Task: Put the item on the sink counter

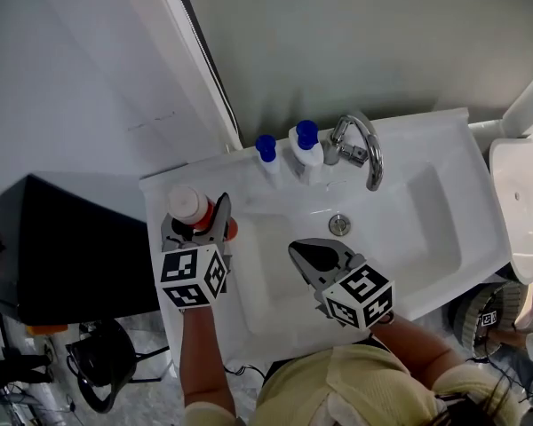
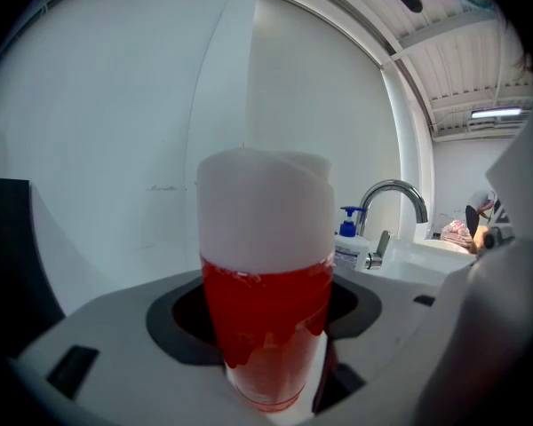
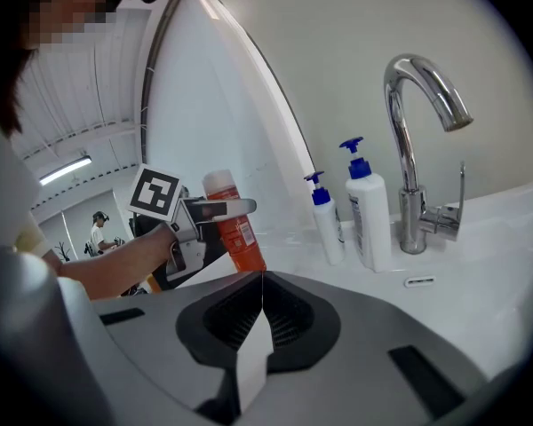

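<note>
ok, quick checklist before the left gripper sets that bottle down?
1. Grip: the left gripper has its tongs closed on the orange bottle, below its white cap. ok.
2. Position: the bottle is over the sink counter, left of the basin. ok.
3. Base on the counter: the bottom edge is hidden in every view. cannot tell.
4. Landing spot: the two pump bottles stand apart from it, by the faucet. ok.
5. Right gripper: its tongs are shut and empty, over the basin and away from the bottle. ok.
</note>
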`<state>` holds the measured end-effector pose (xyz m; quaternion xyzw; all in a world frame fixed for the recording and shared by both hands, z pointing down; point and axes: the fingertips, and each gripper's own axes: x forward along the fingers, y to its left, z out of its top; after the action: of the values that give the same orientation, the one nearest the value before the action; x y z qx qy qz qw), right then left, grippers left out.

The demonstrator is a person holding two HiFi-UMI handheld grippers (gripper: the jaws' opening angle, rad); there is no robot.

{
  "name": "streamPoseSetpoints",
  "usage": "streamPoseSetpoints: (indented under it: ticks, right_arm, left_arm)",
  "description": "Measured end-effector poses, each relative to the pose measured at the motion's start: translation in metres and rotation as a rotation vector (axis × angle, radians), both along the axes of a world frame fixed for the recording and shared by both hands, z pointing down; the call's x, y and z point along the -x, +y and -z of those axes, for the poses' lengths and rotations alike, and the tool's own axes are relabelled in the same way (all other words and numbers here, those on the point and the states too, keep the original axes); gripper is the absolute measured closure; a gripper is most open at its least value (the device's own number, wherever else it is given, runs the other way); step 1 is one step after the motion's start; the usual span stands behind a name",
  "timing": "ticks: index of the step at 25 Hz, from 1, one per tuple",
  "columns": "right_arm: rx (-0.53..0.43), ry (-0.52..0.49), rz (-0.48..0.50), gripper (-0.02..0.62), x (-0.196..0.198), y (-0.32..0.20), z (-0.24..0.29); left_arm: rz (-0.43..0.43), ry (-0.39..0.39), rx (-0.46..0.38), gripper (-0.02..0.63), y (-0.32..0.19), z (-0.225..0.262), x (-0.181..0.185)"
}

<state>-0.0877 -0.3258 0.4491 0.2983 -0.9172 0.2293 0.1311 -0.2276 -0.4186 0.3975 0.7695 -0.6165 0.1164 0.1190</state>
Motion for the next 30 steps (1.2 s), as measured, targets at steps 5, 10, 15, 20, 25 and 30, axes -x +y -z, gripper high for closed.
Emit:
streamPoseSetpoints:
  ticks: [5, 10, 15, 20, 25, 30]
  right_arm:
    - [0.012, 0.004, -0.009, 0.572, -0.002, -0.006, -0.007]
    - [0.032, 0.011, -0.017, 0.572, -0.004, -0.010, -0.013]
    - [0.040, 0.010, -0.019, 0.572, -0.005, -0.012, -0.017]
    - [0.051, 0.014, -0.017, 0.572, -0.004, -0.013, -0.022]
    - [0.058, 0.016, -0.024, 0.572, -0.004, -0.016, -0.024]
    - [0.069, 0.012, -0.029, 0.572, -0.005, -0.019, -0.025]
  left_arm:
    - [0.004, -0.004, -0.023, 0.293, -0.020, -0.003, 0.004]
    - [0.003, -0.008, -0.034, 0.293, -0.038, -0.004, 0.007]
    - [0.001, -0.011, -0.047, 0.293, -0.052, -0.005, 0.007]
    - [0.018, 0.000, -0.048, 0.293, -0.064, -0.012, 0.011]
    - [0.022, 0.008, -0.057, 0.293, -0.073, -0.018, 0.011]
    - [0.031, 0.002, -0.054, 0.293, -0.078, -0.025, 0.012]
